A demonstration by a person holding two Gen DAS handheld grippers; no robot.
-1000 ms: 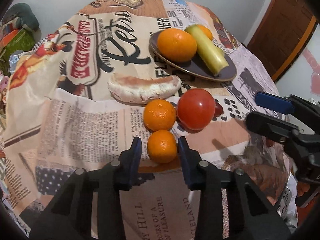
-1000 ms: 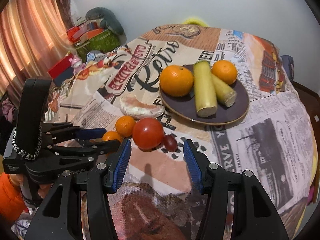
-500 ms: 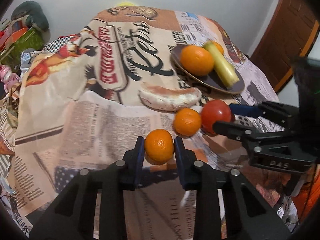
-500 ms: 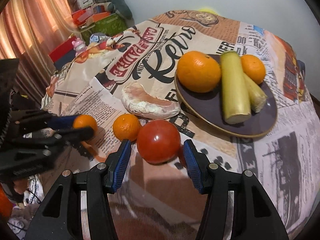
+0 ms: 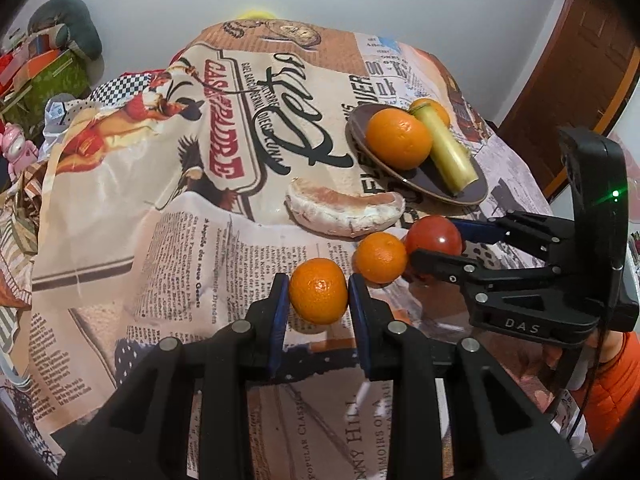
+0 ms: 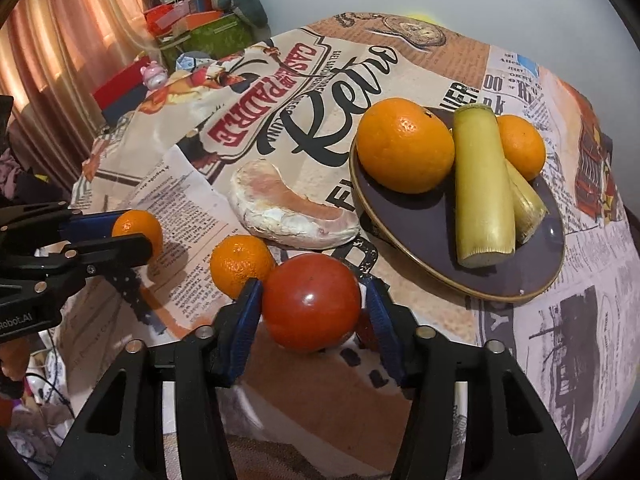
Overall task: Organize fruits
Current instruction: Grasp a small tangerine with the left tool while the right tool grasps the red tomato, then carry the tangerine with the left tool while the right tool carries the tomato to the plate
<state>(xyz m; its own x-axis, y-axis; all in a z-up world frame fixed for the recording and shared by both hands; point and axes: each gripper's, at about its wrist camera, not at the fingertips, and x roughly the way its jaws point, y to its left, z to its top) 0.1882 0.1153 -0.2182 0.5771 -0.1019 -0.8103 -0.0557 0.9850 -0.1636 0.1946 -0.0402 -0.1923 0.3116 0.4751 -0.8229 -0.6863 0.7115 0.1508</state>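
Note:
My left gripper point(image 5: 318, 294) is shut on a small mandarin point(image 5: 318, 291) and holds it above the tablecloth; it also shows in the right wrist view point(image 6: 138, 230). My right gripper point(image 6: 312, 306) is open, with its jaws on either side of a red tomato point(image 6: 311, 307) that rests on the cloth. A second mandarin point(image 6: 241, 265) lies just left of the tomato. A dark plate point(image 6: 420, 240) holds a large orange point(image 6: 404, 145), a smaller orange point(image 6: 522, 146) and two yellow-green stalks point(image 6: 482, 184).
A pomelo wedge point(image 6: 292, 212) lies between the plate and the loose fruit. The printed tablecloth point(image 5: 160, 240) drapes over the table edges. Boxes and toys point(image 6: 192, 28) are stacked at the far left. A wooden door point(image 5: 572, 72) stands at the right.
My left gripper closed on the small mandarin and lifted it off the cloth to the left. My right gripper moved forward so that its open jaws now flank the tomato.

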